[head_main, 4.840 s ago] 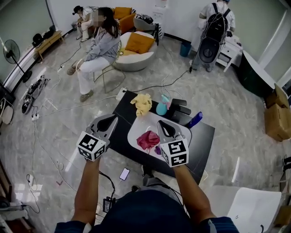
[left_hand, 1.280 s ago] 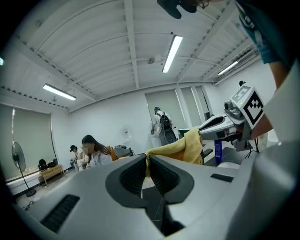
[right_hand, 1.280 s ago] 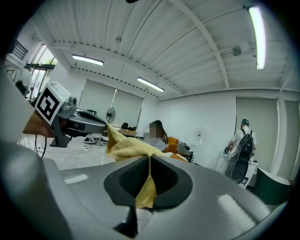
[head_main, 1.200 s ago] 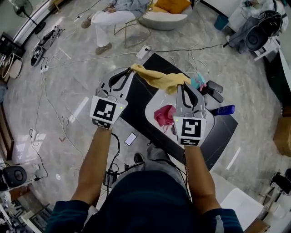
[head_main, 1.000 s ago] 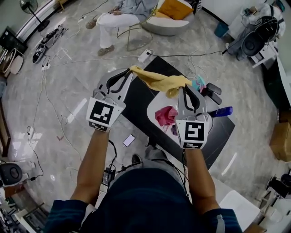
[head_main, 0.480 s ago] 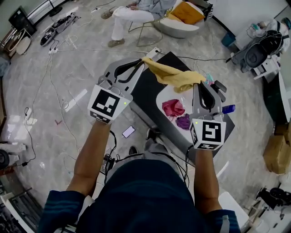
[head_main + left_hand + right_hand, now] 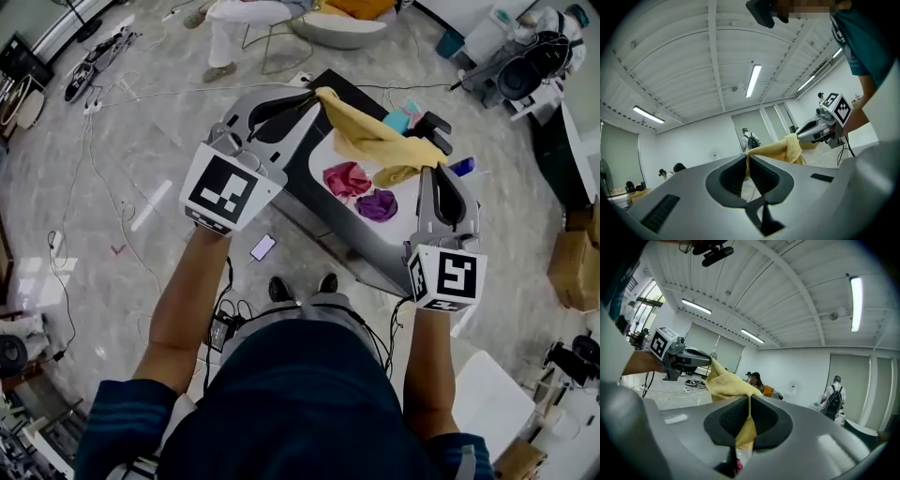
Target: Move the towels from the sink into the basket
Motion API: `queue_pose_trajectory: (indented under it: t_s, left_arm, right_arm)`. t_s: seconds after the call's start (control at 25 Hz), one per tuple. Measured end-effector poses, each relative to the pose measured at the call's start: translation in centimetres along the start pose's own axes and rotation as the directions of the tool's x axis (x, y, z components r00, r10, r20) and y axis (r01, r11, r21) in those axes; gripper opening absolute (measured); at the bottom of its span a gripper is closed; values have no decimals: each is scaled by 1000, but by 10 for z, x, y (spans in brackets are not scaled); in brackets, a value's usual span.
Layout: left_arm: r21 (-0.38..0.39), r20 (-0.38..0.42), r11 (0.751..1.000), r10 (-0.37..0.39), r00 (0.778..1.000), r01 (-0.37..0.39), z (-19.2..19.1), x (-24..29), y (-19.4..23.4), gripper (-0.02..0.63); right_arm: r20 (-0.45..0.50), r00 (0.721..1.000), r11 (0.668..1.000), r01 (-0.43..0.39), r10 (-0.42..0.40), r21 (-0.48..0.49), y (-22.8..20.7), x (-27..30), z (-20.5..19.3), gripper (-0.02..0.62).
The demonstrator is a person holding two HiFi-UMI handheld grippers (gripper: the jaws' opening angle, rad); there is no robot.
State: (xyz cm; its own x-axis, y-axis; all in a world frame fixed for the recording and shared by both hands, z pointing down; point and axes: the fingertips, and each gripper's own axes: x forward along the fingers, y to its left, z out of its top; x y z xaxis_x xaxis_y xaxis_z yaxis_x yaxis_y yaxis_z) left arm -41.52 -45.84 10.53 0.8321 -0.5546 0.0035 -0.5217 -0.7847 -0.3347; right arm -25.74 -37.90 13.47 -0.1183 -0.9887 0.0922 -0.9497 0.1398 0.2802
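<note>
A yellow towel [image 7: 375, 145] is stretched in the air between my two grippers, above the white sink [image 7: 319, 173]. My left gripper [image 7: 314, 94] is shut on one corner of it and my right gripper [image 7: 439, 167] on the opposite end. In the left gripper view the yellow towel [image 7: 778, 147] runs from the left gripper [image 7: 746, 157] across to the right gripper [image 7: 818, 129]. In the right gripper view the yellow towel [image 7: 724, 380] hangs pinched in the right gripper [image 7: 750, 399]. A pink towel [image 7: 345, 178] and a purple towel [image 7: 378, 203] lie in the sink.
The sink sits on a low black table [image 7: 361, 251] that also holds a teal object [image 7: 398, 119], black items [image 7: 431, 127] and a blue bottle [image 7: 461, 166]. A phone [image 7: 262, 247] and cables lie on the floor. Cardboard boxes [image 7: 577, 267] stand at right.
The yellow towel, earlier lying on the table, is now held by both grippers. Over the last second both grippers have drawn nearer and rightward with it, and the head view has swung.
</note>
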Motion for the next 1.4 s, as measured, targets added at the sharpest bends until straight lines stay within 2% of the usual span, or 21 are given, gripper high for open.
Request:
queue_pose_trajectory:
  t_s: [0.24, 0.44, 0.64, 0.8, 0.96, 1.2, 1.4]
  left_arm:
    - [24, 60, 993, -118, 991, 116, 35, 30, -85, 25]
    - [24, 116, 976, -219, 969, 218, 69, 65, -175, 25]
    - [6, 107, 960, -278, 955, 279, 104, 91, -275, 25]
    - [51, 119, 927, -375, 919, 372, 137, 115, -367, 25]
    - [57, 129, 901, -433, 892, 429, 167, 135, -456, 25]
    - [62, 137, 869, -494, 859, 490, 185, 155, -532, 25]
    - [70, 142, 826, -564, 814, 560, 190, 172, -589, 25]
  right_arm:
    - [-20, 993, 993, 119, -119, 20, -50, -81, -27, 25]
    - [-39, 977, 977, 210, -208, 40, -107, -158, -56, 25]
    - [-63, 966, 966, 254, -251, 48, -168, -247, -79, 25]
    - [-79, 934, 933, 353, -348, 61, -221, -332, -96, 25]
    - [-91, 908, 907, 415, -408, 75, -269, -413, -115, 25]
    - [-118, 877, 875, 476, -466, 86, -304, -481, -139, 25]
    - [-150, 838, 836, 541, -525, 95, -326, -526, -159, 25]
